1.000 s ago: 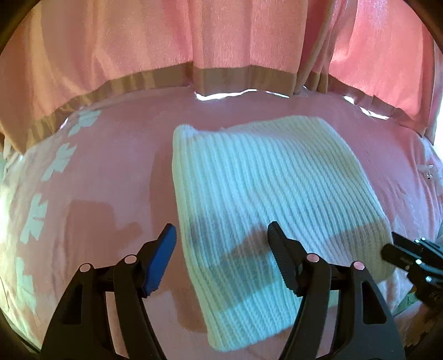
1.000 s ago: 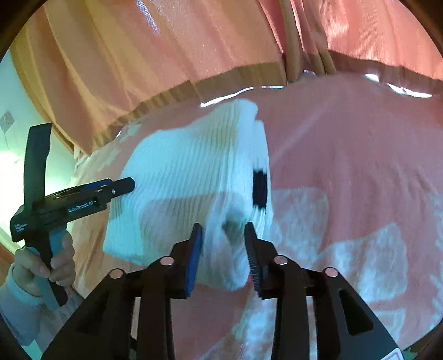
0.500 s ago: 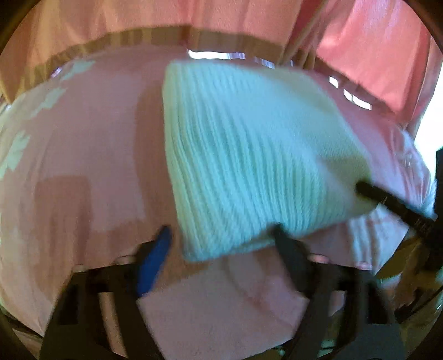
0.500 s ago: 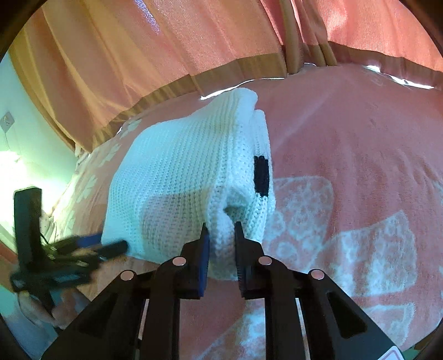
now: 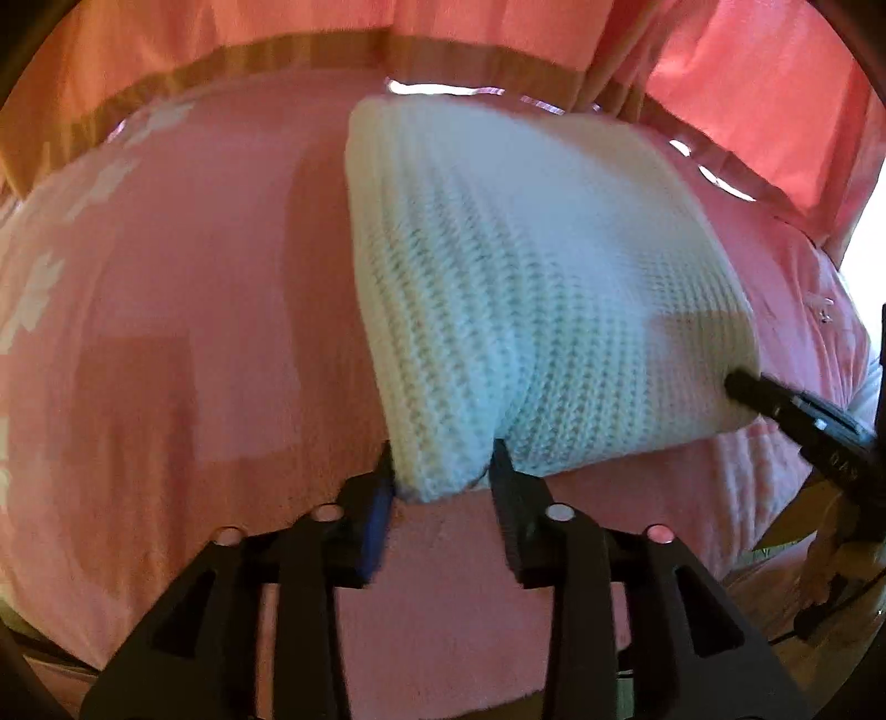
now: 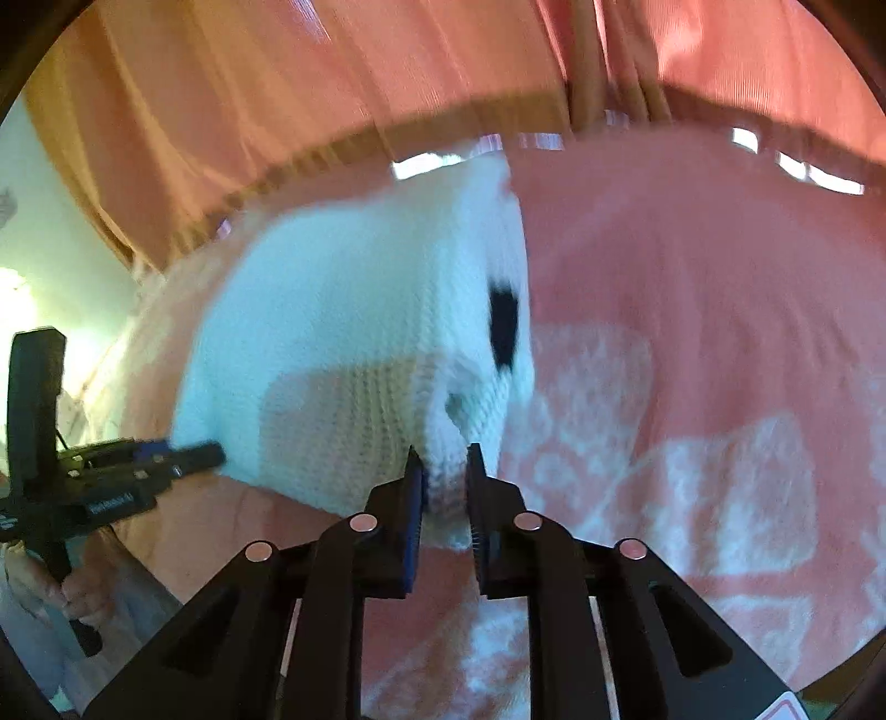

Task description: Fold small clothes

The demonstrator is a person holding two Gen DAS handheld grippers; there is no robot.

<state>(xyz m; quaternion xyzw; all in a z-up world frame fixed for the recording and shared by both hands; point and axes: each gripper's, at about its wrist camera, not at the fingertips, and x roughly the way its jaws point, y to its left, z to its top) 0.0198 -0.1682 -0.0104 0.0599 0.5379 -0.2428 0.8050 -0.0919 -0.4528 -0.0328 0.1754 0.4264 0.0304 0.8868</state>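
Note:
A folded white knitted garment lies on a pink bedspread. My left gripper is shut on its near left corner, which bunches between the fingers. My right gripper is shut on the near right corner of the same garment, beside a black patch on its edge. The near edge is lifted off the bedspread. The right gripper's tip also shows in the left wrist view, and the left gripper in the right wrist view.
Pink curtains with a tan band hang behind the bed's far edge. The bedspread has a pale floral pattern. The person's hand holds the left gripper's handle at the lower left.
Both grippers closed on the garment's near corners: the right first, then the left, which moved forward to the near left corner. The near edge has lifted.

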